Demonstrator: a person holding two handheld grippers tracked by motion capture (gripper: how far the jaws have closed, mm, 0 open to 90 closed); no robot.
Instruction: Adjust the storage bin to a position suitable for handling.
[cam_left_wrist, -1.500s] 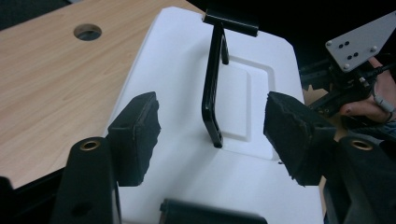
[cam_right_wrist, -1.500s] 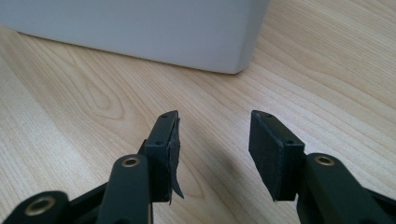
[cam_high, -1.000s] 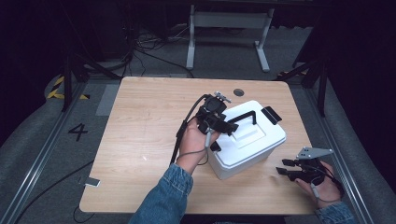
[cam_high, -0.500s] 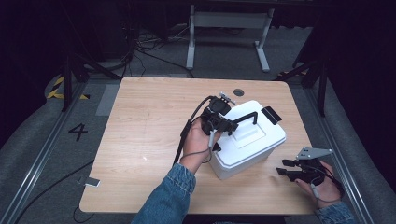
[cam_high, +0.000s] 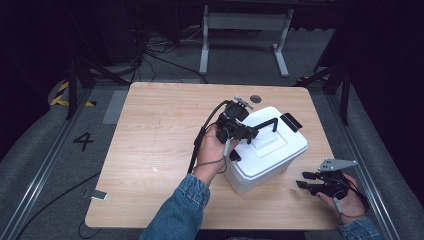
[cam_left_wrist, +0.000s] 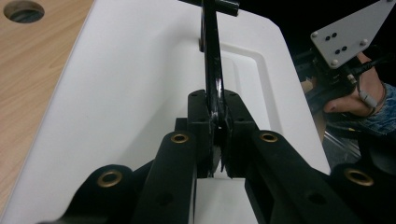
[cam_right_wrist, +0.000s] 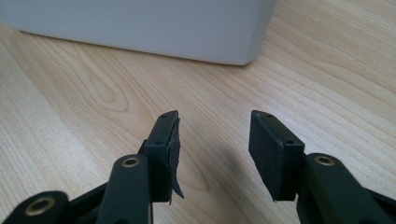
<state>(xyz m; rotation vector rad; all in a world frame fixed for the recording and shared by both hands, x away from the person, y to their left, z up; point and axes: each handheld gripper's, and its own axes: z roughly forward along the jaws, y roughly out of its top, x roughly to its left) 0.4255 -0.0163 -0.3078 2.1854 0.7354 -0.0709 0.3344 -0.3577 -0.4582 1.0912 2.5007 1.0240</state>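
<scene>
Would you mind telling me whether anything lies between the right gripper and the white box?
Nothing visible does: bare table separates the open right gripper from the white box.

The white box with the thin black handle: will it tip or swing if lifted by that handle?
The white plastic box probably swings little: the left gripper grips the thin black handle mid-lid. The handle looks stiff, the box likely light.

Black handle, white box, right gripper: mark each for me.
black handle (cam_left_wrist: 211, 60), left gripper view, on its bar above the clamped jaws
white box (cam_high: 270, 165), high view, on its near side wall
right gripper (cam_right_wrist: 212, 140), right gripper view, midway between fingertips
</scene>
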